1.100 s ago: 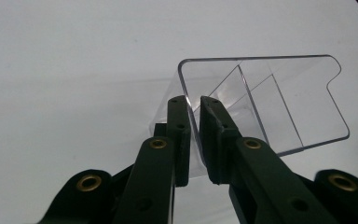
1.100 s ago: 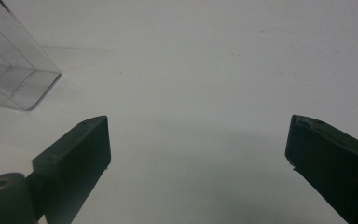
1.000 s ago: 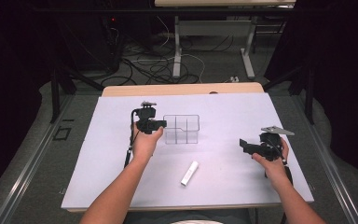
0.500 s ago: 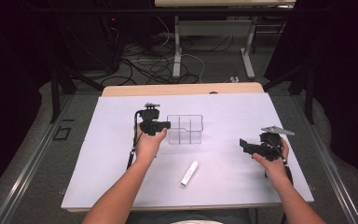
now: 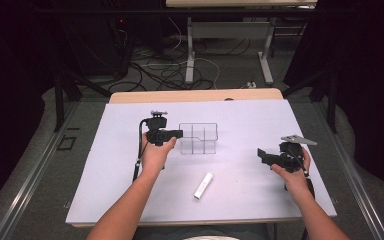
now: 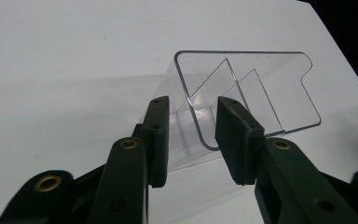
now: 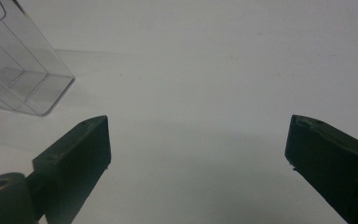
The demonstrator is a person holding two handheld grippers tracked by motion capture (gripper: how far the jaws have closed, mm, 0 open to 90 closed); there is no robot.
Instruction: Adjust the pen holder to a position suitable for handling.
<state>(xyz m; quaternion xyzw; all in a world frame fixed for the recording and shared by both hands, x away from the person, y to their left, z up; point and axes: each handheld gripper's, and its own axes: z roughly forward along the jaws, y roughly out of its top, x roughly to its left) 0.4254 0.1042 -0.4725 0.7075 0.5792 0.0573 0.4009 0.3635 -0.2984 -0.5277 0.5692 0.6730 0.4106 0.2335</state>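
Over the last second the clear divided box (image 5: pixel 198 138) has slid toward 3 o'clock across the white table (image 5: pixel 105 190), carried by the left gripper (image 6: pixel 192 133). Its 2 jaws straddle the box's near wall, one inside and one outside, narrowly parted; whether they pinch it cannot be told. The right gripper (image 5: pixel 263 156) waits at 4 o'clock, jaws spread wide and empty. A white tube (image 5: pixel 203 185) lies at 6 o'clock of the box, probably the next item.

A white tube (image 5: pixel 203 185) lies on the table (image 5: pixel 105 175).
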